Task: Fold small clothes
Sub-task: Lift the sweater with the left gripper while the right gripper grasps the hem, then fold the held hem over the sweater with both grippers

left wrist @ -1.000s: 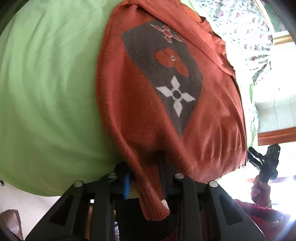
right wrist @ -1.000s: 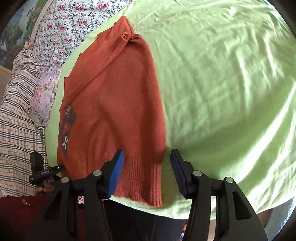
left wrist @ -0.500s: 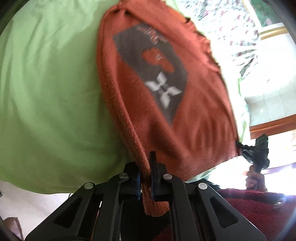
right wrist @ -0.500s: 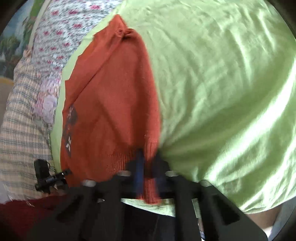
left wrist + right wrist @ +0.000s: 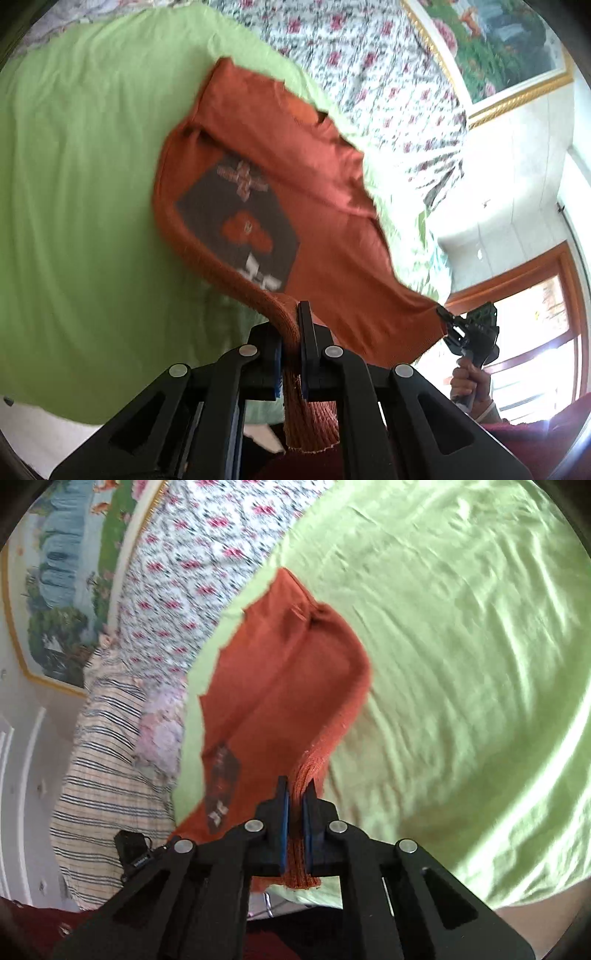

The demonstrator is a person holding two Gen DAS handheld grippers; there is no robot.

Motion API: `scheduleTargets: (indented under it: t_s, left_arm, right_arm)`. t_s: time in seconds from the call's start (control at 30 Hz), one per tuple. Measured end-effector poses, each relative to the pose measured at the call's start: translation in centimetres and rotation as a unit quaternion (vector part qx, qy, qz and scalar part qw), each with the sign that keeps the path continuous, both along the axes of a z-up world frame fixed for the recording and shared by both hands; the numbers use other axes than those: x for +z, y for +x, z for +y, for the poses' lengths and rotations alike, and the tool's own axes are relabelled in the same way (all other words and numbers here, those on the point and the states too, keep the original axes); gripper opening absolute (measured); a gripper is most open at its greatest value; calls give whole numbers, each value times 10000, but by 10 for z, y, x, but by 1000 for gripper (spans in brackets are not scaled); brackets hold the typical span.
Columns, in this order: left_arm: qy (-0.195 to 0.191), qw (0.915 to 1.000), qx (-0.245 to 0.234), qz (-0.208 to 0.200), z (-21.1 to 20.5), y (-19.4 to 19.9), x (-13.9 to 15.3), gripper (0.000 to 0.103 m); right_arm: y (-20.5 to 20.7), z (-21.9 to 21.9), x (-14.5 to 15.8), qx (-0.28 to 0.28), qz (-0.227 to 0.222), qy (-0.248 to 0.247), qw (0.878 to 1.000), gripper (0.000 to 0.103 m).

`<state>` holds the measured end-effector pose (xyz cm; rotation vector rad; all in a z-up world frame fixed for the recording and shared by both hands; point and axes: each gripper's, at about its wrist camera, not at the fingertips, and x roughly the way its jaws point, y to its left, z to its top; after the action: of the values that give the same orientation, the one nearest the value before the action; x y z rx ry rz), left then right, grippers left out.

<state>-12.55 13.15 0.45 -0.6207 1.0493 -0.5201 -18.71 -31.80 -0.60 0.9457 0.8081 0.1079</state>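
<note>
A small rust-orange knitted sweater [image 5: 325, 206] with a dark grey patterned panel [image 5: 240, 221] hangs lifted at its near end above a green bedsheet [image 5: 81, 184]. My left gripper [image 5: 293, 325] is shut on one corner of its ribbed hem. In the right wrist view the sweater [image 5: 280, 686] rises from the sheet [image 5: 461, 646] into my right gripper [image 5: 295, 797], which is shut on the other hem corner. That right gripper [image 5: 448, 319] also shows at the right of the left wrist view, pinching the stretched hem, with a hand [image 5: 467, 380] gripping its handle. The far collar end still lies on the sheet.
A floral bedcover [image 5: 369, 74] and a striped pillow [image 5: 103, 757] lie beyond the sweater. A framed landscape picture [image 5: 491, 48] hangs on the wall, and a wooden-framed window [image 5: 535, 317] is bright at the right. The green sheet spreads wide to the side.
Both grippers closed on the sweater's hem corners and rose, lifting the near half of the sweater off the sheet and stretching the hem between them.
</note>
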Motion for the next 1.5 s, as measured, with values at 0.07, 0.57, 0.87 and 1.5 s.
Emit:
scheduleTargets:
  t_s: [0.07, 0.57, 0.87, 1.5]
  left_arm:
    - [-88, 9998, 139, -121, 3, 13, 9, 5]
    - [-37, 9941, 915, -576, 10, 161, 40, 5]
    - [112, 9927, 1171, -251, 15, 251, 16, 5]
    - [40, 9909, 1255, 482, 6, 279, -42, 52]
  right_arm:
    - [10, -1, 14, 38, -152, -24, 9999, 7]
    - [182, -24, 65, 256, -644, -652, 9955, 7]
    - [284, -53, 46, 237, -348, -741, 9964, 7]
    - [355, -76, -12, -278, 587, -1250, 9900, 30]
